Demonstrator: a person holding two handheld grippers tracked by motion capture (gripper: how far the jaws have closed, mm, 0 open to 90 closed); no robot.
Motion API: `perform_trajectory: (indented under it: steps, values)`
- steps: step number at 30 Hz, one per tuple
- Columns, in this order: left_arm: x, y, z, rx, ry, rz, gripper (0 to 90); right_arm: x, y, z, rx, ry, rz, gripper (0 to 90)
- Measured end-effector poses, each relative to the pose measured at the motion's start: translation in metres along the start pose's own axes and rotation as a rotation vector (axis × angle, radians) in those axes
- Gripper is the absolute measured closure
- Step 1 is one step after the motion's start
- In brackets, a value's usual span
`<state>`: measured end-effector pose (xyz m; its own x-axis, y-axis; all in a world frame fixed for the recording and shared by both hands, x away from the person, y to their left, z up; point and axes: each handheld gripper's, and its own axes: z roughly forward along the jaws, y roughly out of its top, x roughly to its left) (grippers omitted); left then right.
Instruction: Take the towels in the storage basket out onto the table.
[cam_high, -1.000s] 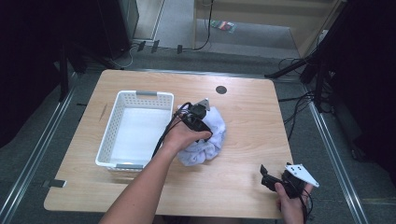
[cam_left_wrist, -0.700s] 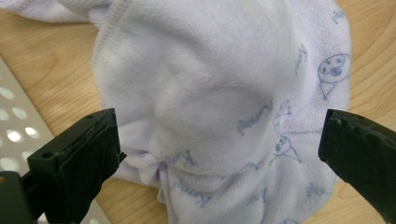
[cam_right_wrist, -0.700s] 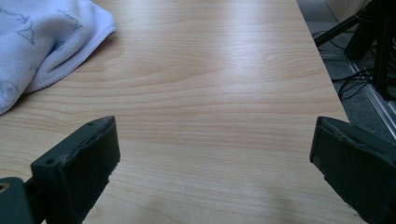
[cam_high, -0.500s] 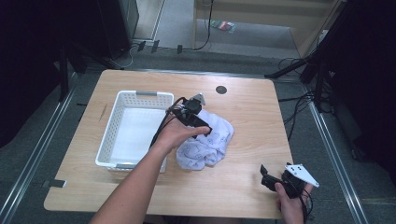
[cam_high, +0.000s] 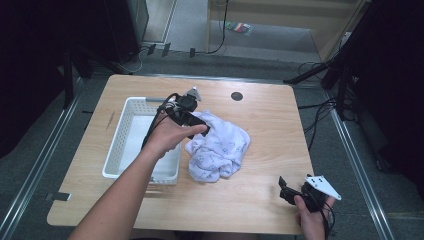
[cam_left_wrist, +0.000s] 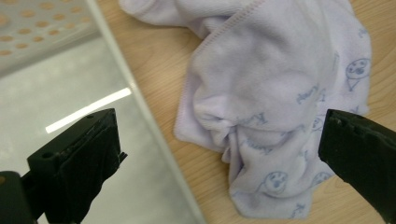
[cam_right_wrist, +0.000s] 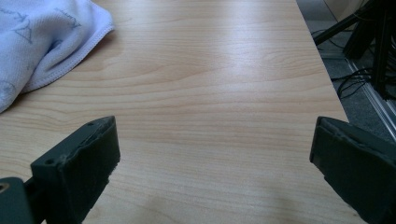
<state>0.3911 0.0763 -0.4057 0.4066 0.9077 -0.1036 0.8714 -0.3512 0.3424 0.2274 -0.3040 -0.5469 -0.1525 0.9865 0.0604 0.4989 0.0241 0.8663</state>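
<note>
The left tongs (cam_high: 202, 129) are held released, jaws spread wide, just above the near edge of a crumpled pale cloth (cam_high: 219, 147) that lies on the desk (cam_high: 270, 115). In the left gripper view the cloth (cam_left_wrist: 275, 107) is seen ahead of and between the two jaws, nothing being pinched. The right tongs (cam_high: 285, 192) are also released, resting apart from the cloth toward the near right corner of the desk; in the right gripper view only a hemmed corner of the cloth (cam_right_wrist: 42, 42) is seen ahead to the left of the jaws, with bare wood between them.

The step in hand is judged to be a grasp of the cloth. It would be done well if the jaws were lowered over a raised fold rather than a flat edge, so that several layers are caught before closing, and if the lift were made straight up.

A white basket (cam_high: 125, 145) stands just beside the left tongs, its wall (cam_left_wrist: 140, 116) running close under the left jaw. That rim could be struck or clipped if the tongs are closed too near it. A small dark round mark (cam_high: 236, 96) lies beyond the cloth, well clear.
</note>
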Motion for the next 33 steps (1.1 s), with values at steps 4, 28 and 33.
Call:
perform_trajectory:
  steps: [4, 28, 33]
  values:
    - [0.015, -0.005, -0.009, -0.009, 0.023, -0.013, 0.0, 0.0, 0.0, 0.0, 0.001, -0.001, 0.004, 1.6]
    - [0.115, -0.069, -0.047, -0.063, 0.028, -0.137, 0.0, 0.0, 0.0, 0.0, 0.006, -0.006, 0.003, 1.6]
    - [0.138, -0.088, -0.053, -0.057, 0.067, -0.17, 0.0, 0.0, 0.0, 0.0, 0.005, -0.009, 0.007, 1.6]
